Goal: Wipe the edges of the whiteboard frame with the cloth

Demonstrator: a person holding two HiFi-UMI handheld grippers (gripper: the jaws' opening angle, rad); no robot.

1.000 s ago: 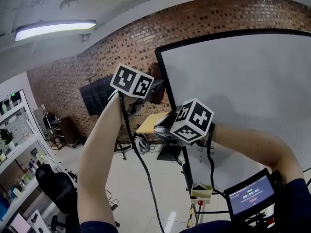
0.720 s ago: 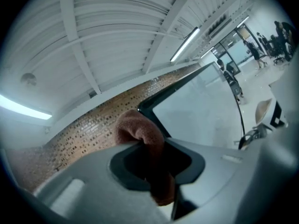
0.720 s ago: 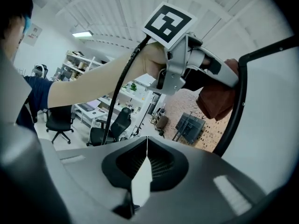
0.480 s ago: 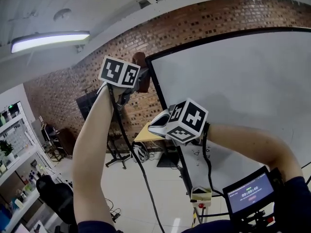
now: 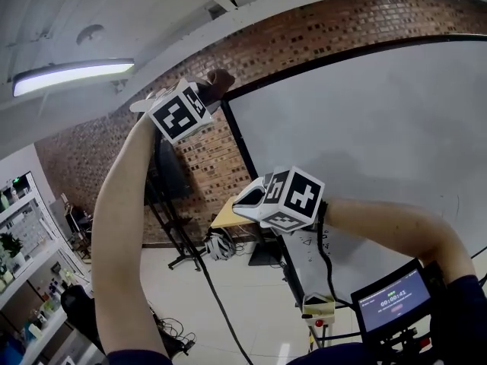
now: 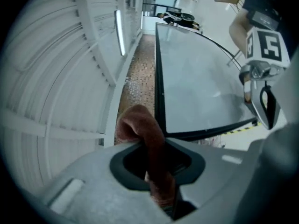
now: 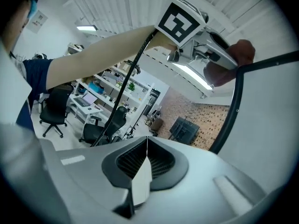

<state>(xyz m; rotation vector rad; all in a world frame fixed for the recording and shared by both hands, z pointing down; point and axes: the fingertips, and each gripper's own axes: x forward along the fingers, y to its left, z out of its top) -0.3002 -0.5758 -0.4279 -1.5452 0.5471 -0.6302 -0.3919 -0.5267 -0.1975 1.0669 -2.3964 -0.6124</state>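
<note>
Your left gripper [image 5: 204, 91] is raised overhead, its jaws clamped on a brown cloth [image 6: 141, 133] whose folded end stands out beyond the tips. That end sits at the upper left corner of the whiteboard frame [image 5: 242, 149]. It looks pressed to the black edging, though none of the views confirms actual contact. From the left gripper view, the corner lies just to the right of the cloth's tip. One black edge runs straight ahead along the line of the jaws, with a strip of brick wall [image 6: 136, 73] beside it, and this is judged to be the top rail. The other turns off to the right and down towards the floor. The coming stroke depends on this: the top rail's long axis lies in line with the gripper, so the cloth can follow it without turning. The left rail would call for a turn of the wrist downward. Your right gripper [image 5: 245, 197] has its jaws closed together with nothing between them. It hangs lower, near the left rail and well below the corner. The left gripper is therefore the nearer one, and the only one equipped, for the corner and top rail.
</note>
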